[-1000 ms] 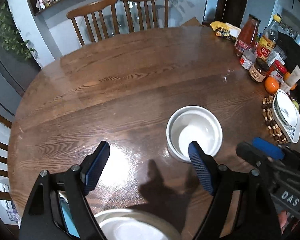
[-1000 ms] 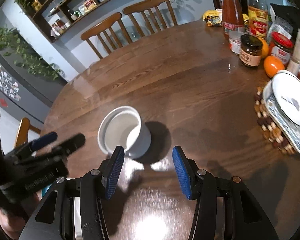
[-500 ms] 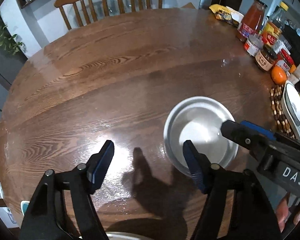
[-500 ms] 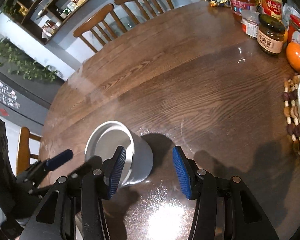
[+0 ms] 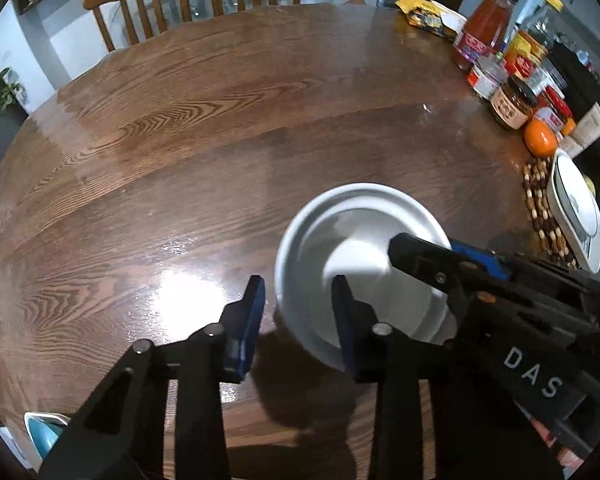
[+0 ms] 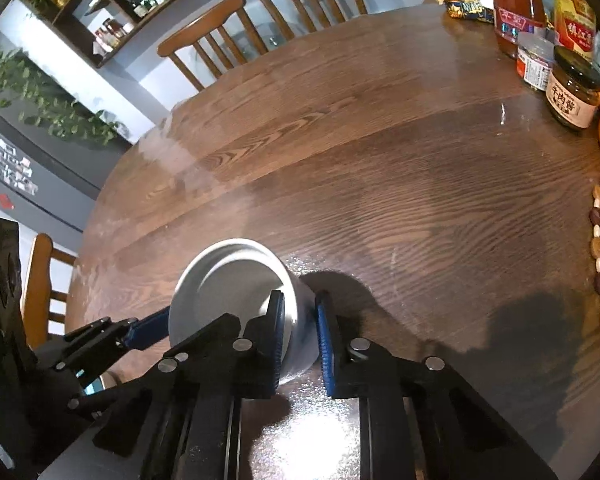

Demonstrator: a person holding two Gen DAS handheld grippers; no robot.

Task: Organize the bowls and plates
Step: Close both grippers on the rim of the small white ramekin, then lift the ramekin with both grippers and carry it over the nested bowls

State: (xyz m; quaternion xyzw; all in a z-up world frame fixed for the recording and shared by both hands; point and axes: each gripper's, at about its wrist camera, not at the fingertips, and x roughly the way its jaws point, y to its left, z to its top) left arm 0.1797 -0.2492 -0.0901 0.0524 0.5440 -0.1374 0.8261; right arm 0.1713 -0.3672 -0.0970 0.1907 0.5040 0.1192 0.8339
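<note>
Left wrist view: our left gripper (image 5: 298, 312) straddles the near rim of the bowl (image 5: 340, 240), one finger inside, one outside, jaws narrow but probably not clamped yet. The bowl sits on the table (image 5: 180, 140), well apart from the jars (image 5: 512, 104).

Right wrist view: our right gripper (image 6: 300, 322) pinches the bowl (image 6: 224, 280) wall, jaws narrow. Risk: two grips pulling unevenly could tip or drop the bowl.

— White bowls (image 5: 360, 264) on the surface (image 5: 180, 120)? One. Oranges (image 5: 541, 139)? One.
— Wooden chairs (image 6: 220, 36) at the far edge: two. Beaded trivets (image 5: 540, 208): one. Grippers: two, left (image 5: 296, 312) and right (image 6: 300, 320).
</note>
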